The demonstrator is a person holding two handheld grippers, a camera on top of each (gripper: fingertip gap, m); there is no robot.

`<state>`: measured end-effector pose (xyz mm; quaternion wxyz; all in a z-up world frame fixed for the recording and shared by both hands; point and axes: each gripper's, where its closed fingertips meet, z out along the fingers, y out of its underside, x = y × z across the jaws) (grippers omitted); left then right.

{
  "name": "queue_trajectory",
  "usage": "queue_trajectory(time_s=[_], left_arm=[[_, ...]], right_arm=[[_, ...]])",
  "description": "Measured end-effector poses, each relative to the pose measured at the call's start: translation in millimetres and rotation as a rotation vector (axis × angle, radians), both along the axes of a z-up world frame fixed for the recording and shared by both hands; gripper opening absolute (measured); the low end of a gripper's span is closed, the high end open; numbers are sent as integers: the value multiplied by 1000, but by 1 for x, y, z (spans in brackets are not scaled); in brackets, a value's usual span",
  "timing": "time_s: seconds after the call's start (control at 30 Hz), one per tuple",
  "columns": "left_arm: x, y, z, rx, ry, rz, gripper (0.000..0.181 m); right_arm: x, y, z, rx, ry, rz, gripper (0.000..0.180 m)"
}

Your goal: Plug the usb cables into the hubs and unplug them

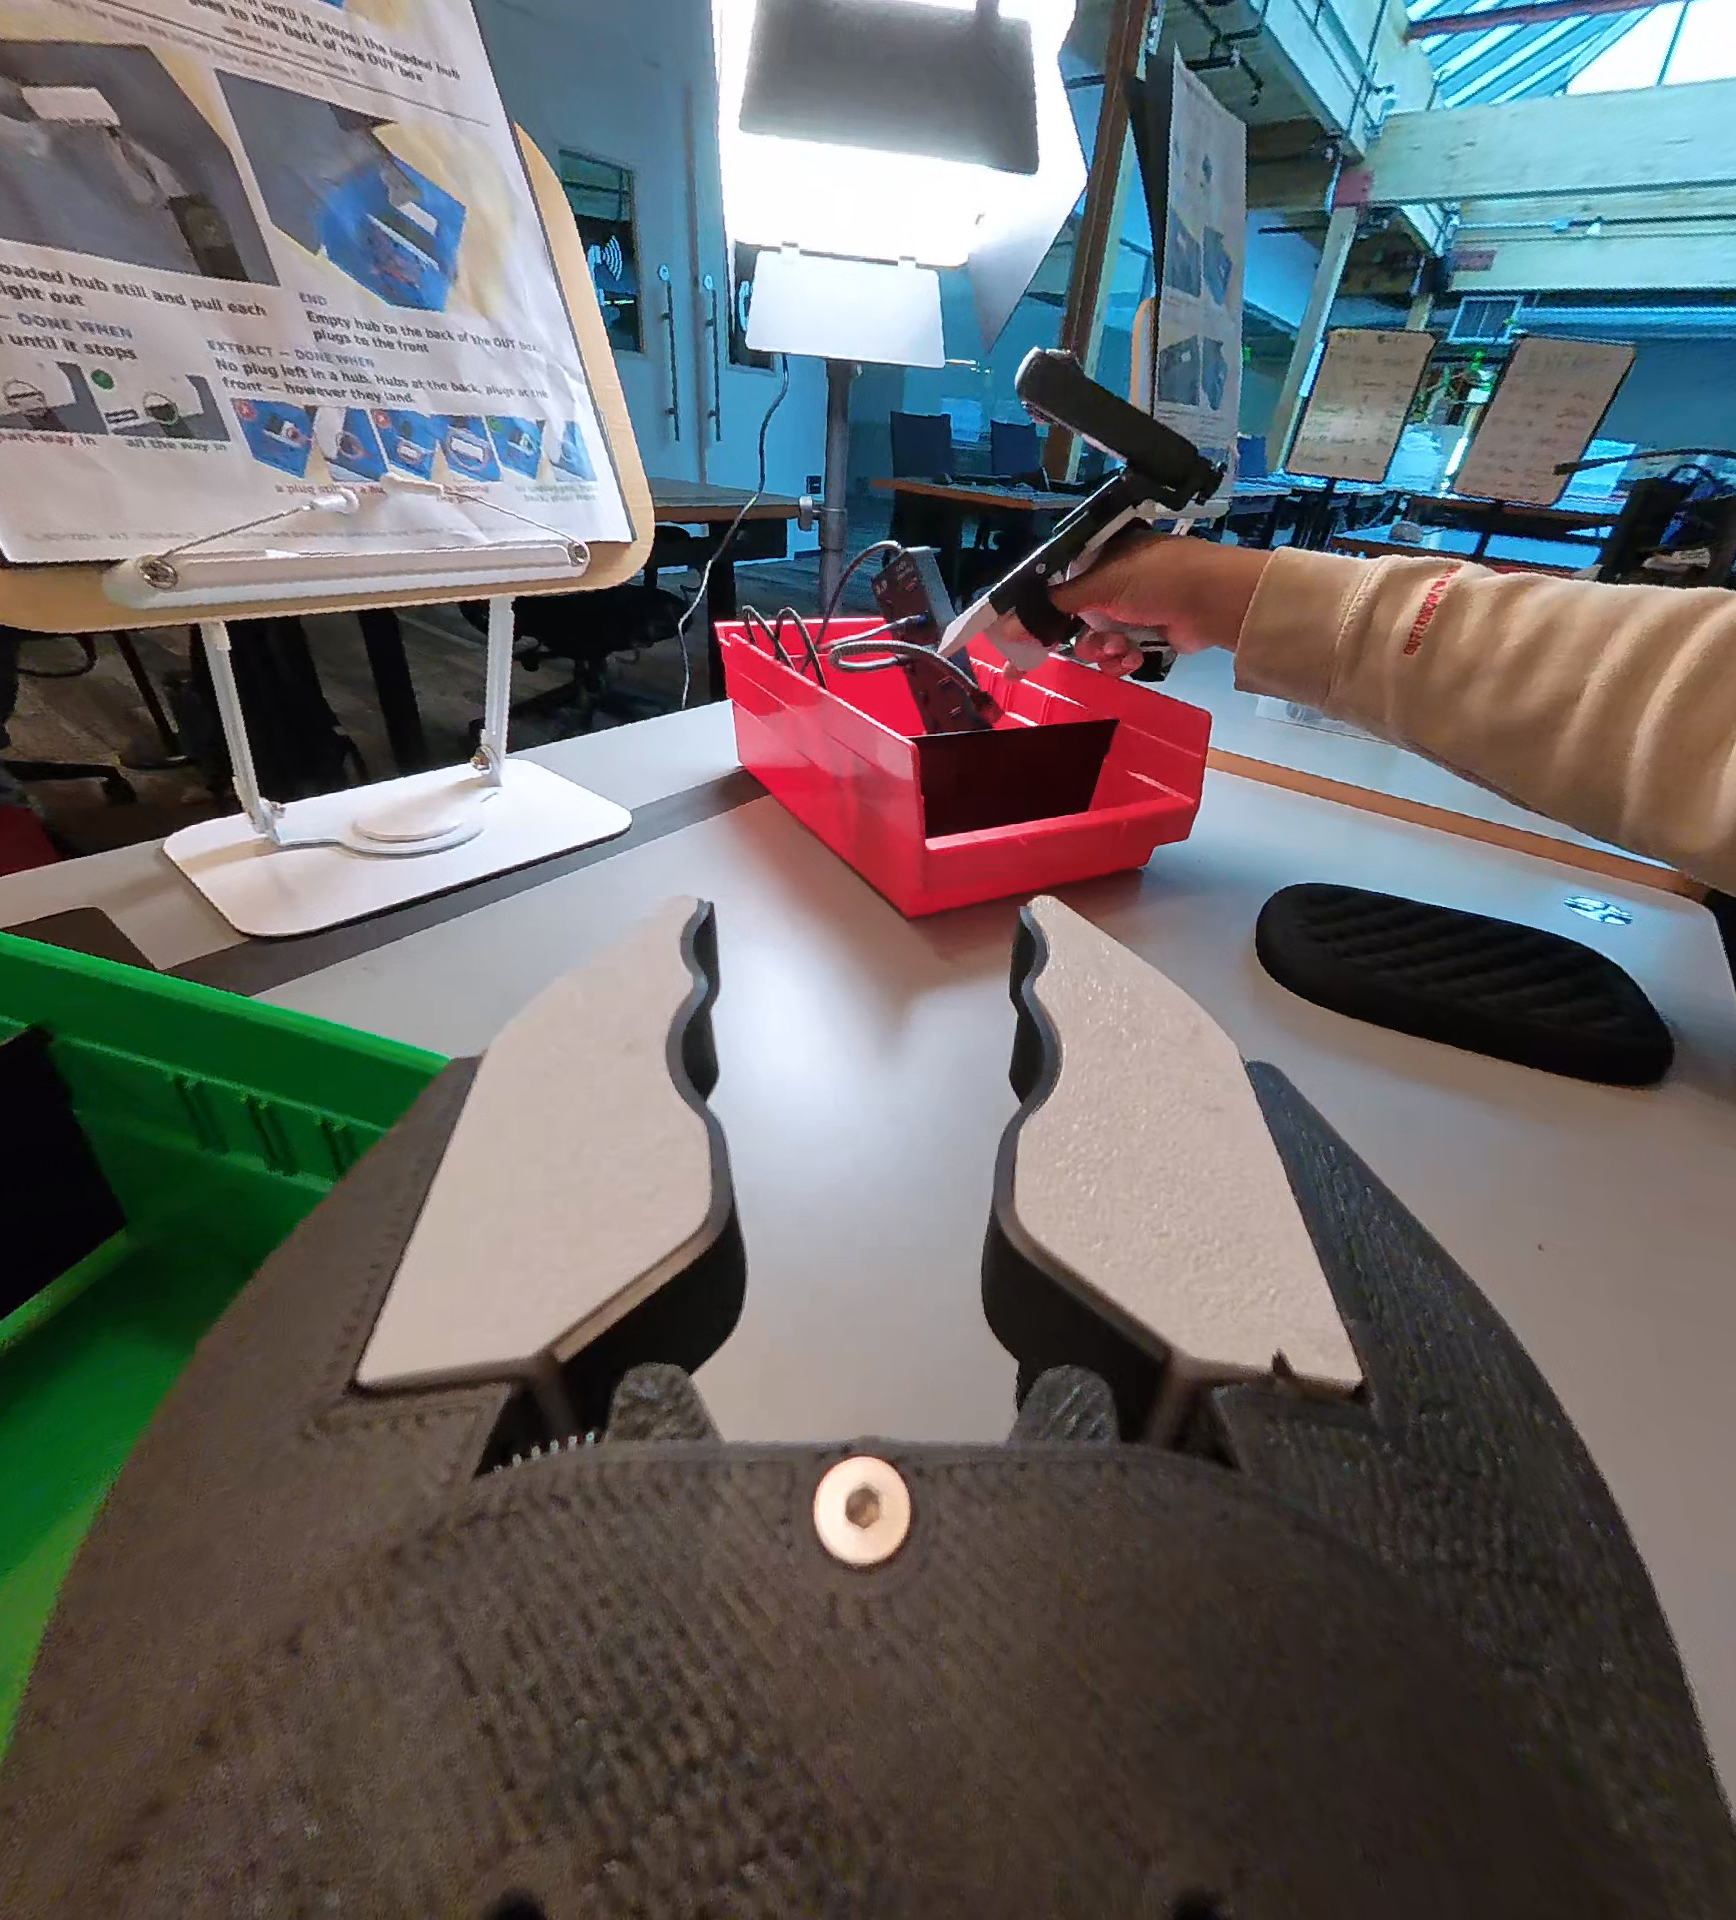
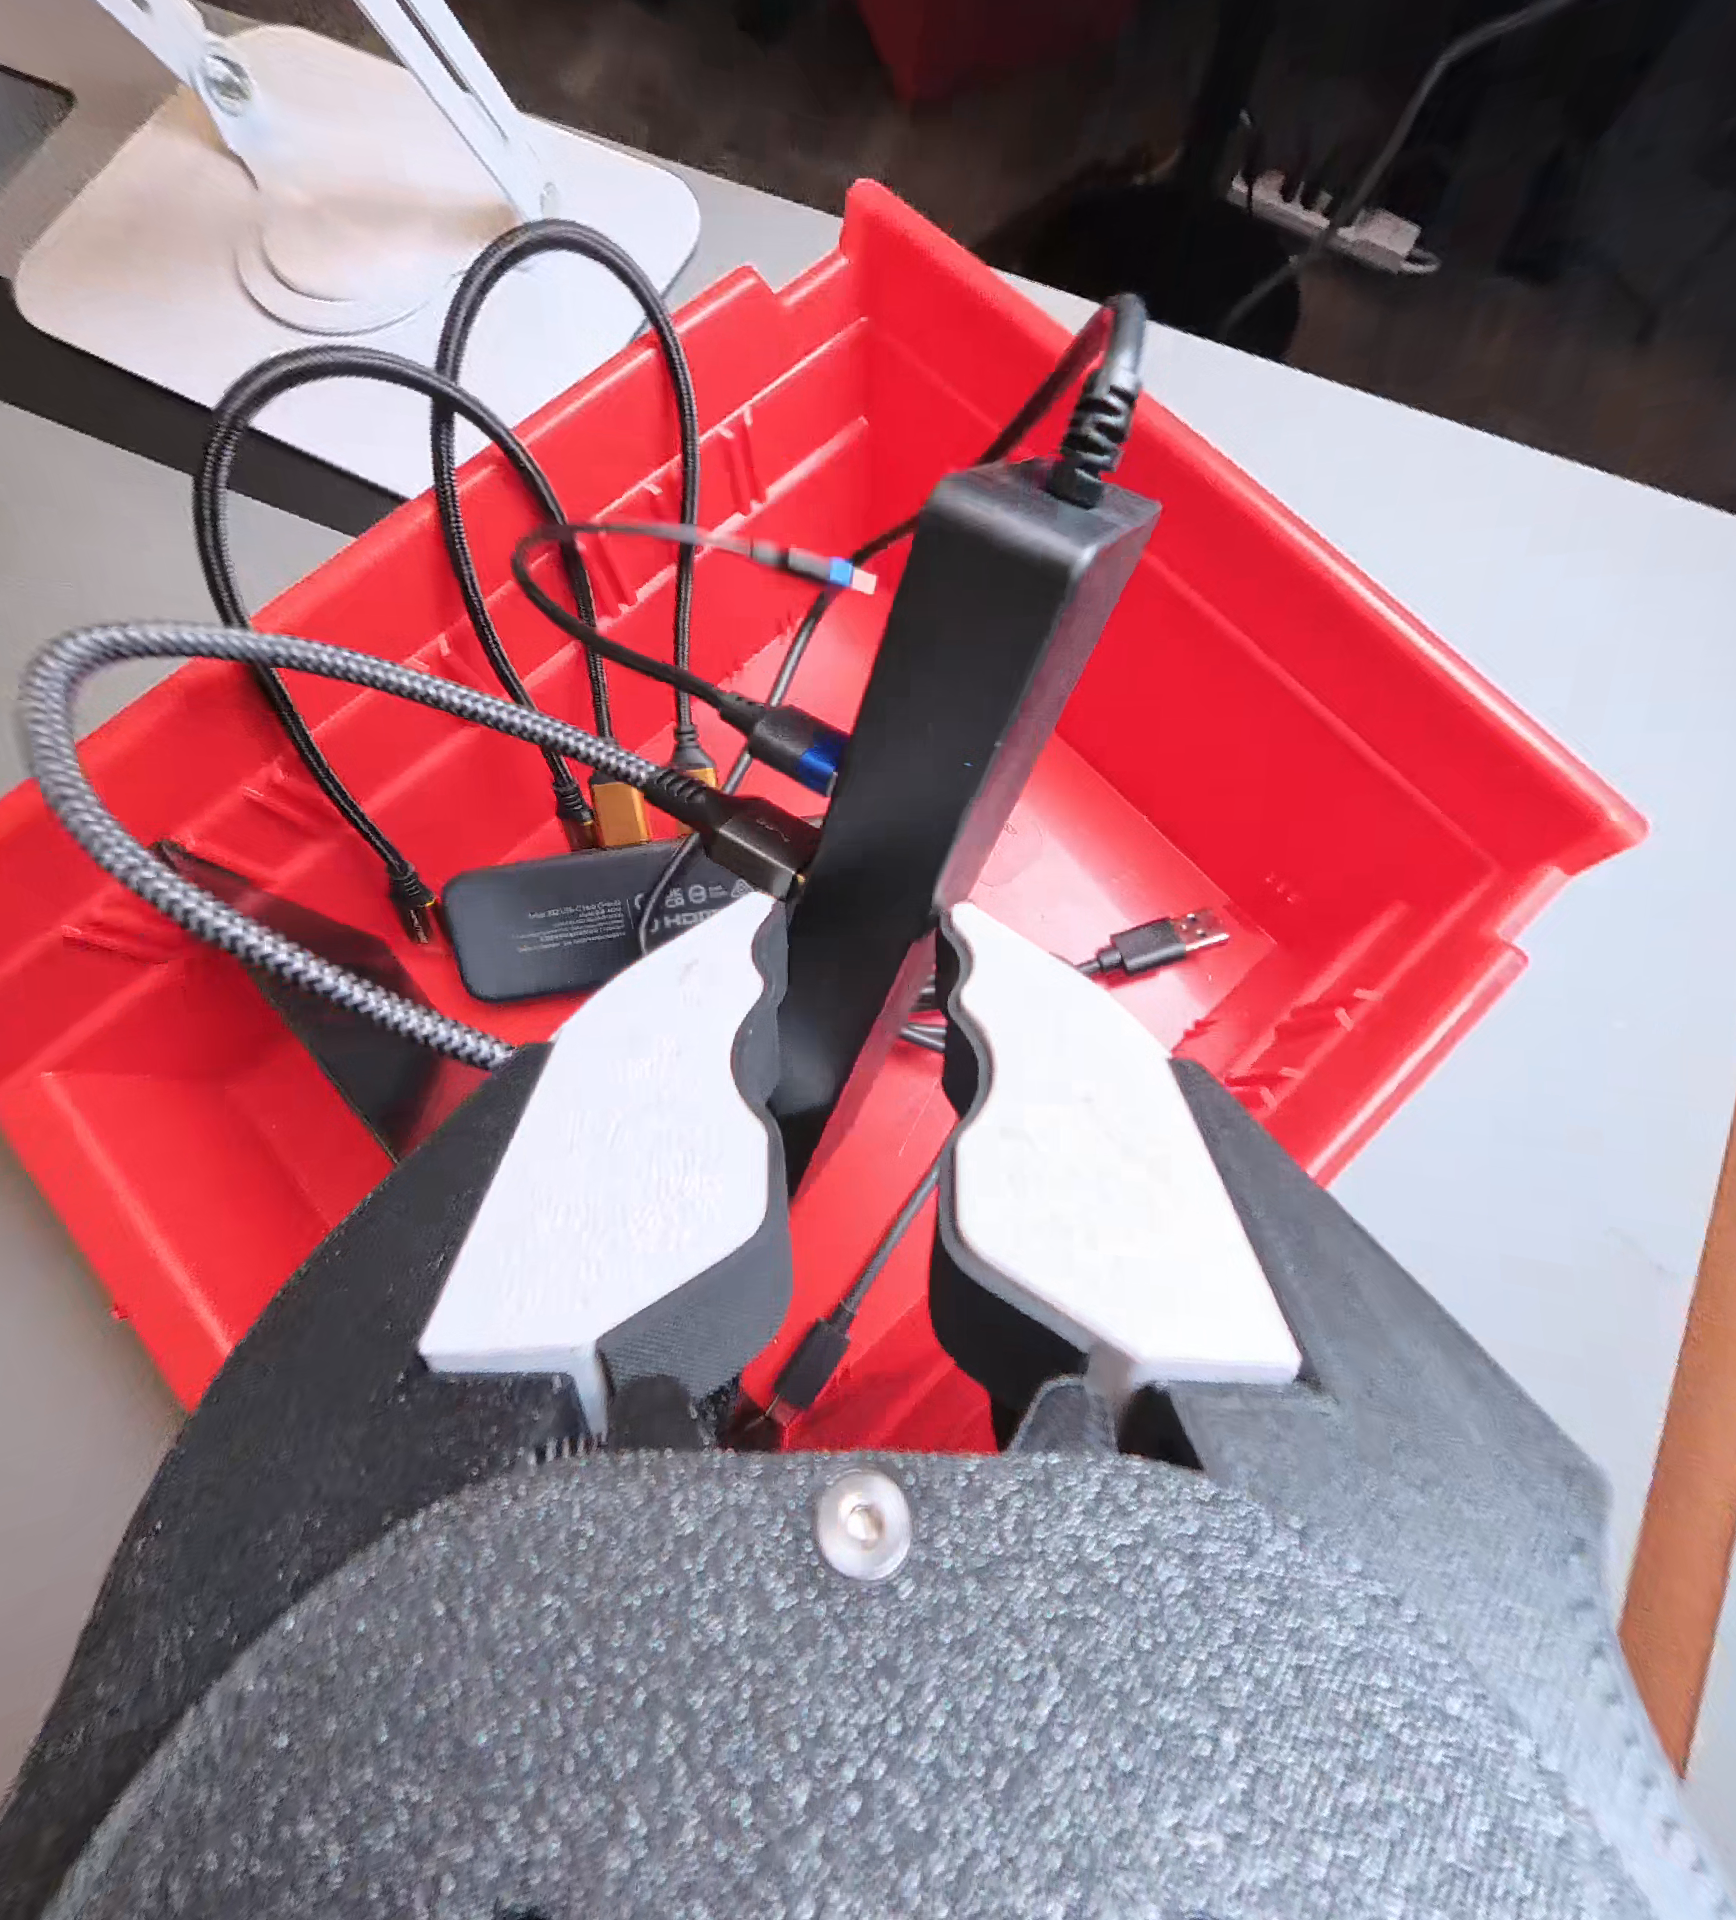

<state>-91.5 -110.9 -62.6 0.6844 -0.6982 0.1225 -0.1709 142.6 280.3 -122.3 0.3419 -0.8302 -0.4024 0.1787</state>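
A: Right tongs (image 2: pixel 859 961) status?
B: Clamped on the long black rectangular USB hub (image 2: pixel 957 717), held tilted over the red plastic bin (image 2: pixel 1311 665). Braided cables (image 2: pixel 324 686) are plugged into its side.
A: Left?
B: Left tongs (image 1: pixel 862 971) are spread, empty, above the grey worktop (image 1: pixel 1466 1247).

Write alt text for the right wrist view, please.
A grey-fingered gripper closes on a long black USB hub tilted up out of a red plastic bin. Braided cables are plugged into the hub, and a smaller flat black hub lies below.
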Motion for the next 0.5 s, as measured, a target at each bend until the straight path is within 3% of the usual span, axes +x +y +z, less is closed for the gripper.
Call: queue_trajectory(time_s=[0.13,0.3,0.4,0.5], left_arm=[[-4,-1,-3,-13,3,12,55],[-16,-2,-2,-12,14,50,55],[-26,-4,-1,-10,20,78,56],[-43,-7,2,-12,42,121,56]], right_arm=[[8,7,12,73,-13,-43,25],[14,-1,53,173,107,-28,35],[9,-30,81,233,214,53,39],[1,-80,83,251,215,193,42]])
